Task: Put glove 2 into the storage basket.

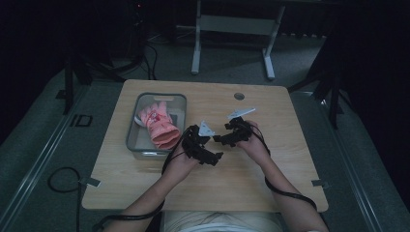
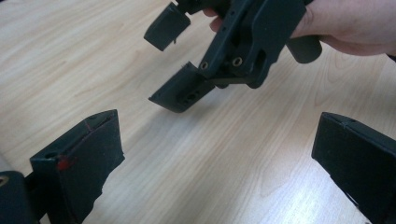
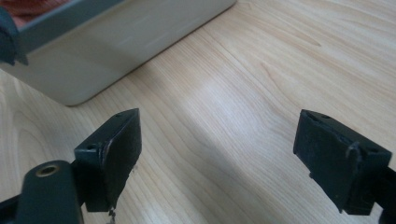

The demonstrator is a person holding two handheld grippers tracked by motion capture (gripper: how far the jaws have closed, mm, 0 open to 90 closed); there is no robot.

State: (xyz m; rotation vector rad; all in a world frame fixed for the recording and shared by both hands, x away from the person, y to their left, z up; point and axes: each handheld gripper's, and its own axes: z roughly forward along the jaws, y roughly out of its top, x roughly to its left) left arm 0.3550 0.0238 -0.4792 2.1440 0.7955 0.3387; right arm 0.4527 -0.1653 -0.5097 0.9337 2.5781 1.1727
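Pink glove (image 1: 158, 126) lies in the grey bin (image 1: 138, 104) at table (image 1: 270, 111) left, cuff draped over the bin's near-right rim. Left gripper (image 1: 218, 155) just right of the bin, jaws spread, nothing between. Right gripper (image 1: 218, 138) close beside it, jaws spread, over bare wood.

Left tongs (image 1: 218, 155) held low in the left hand (image 1: 180, 163), jaws spread wide, right tongs (image 1: 216, 138) just beside them in the right hand (image 1: 255, 143), jaws likewise apart, both forearms reaching forward
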